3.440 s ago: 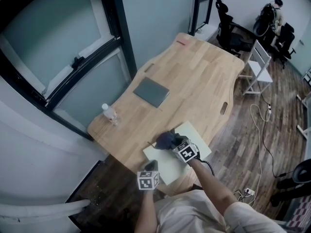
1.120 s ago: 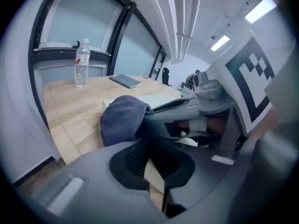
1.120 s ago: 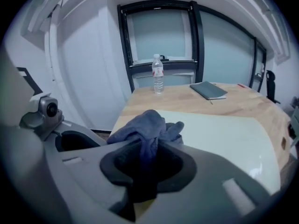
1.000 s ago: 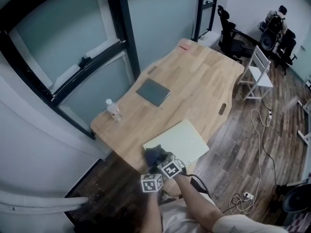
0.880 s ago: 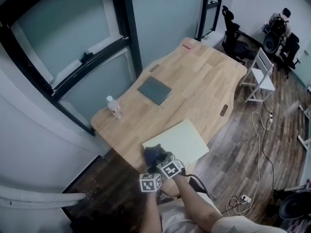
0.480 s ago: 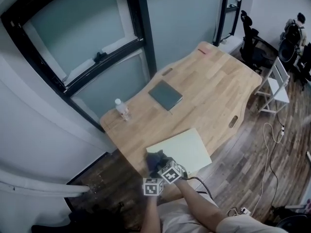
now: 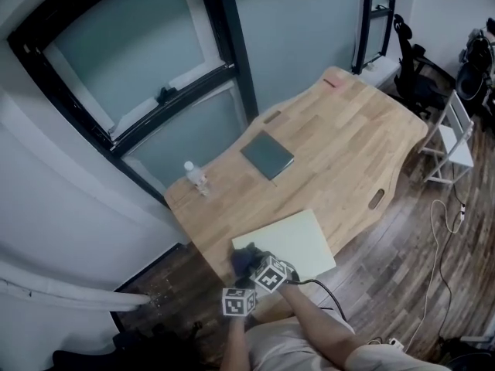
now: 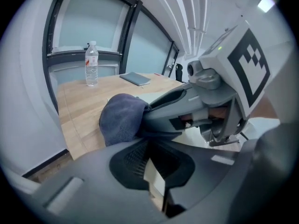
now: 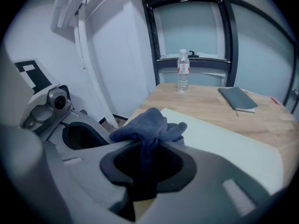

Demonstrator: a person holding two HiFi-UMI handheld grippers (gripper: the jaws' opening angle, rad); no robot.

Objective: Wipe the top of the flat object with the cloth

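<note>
A pale flat board (image 7: 298,242) lies on the near end of the wooden table (image 7: 340,141). My right gripper (image 7: 257,266) is shut on a dark blue cloth (image 7: 245,259) at the board's near left corner. In the right gripper view the cloth (image 9: 147,125) bunches out of the closed jaws of that gripper (image 9: 147,146), over the board (image 9: 224,139). My left gripper (image 7: 241,286) sits just beside it at the table's near edge. Its jaws (image 8: 148,146) look shut with nothing clearly held, and the cloth (image 8: 119,118) shows right ahead of them.
A grey notebook (image 7: 267,154) lies mid-table and a small water bottle (image 7: 193,178) stands near the left edge by the window. Office chairs (image 7: 421,83) and a white chair (image 7: 452,137) stand to the right, with cables on the wooden floor.
Since 3.4 s ago my right gripper has dragged the cloth from the board's middle to its near left corner, close to my left gripper. Over the last second only the view has shifted.
</note>
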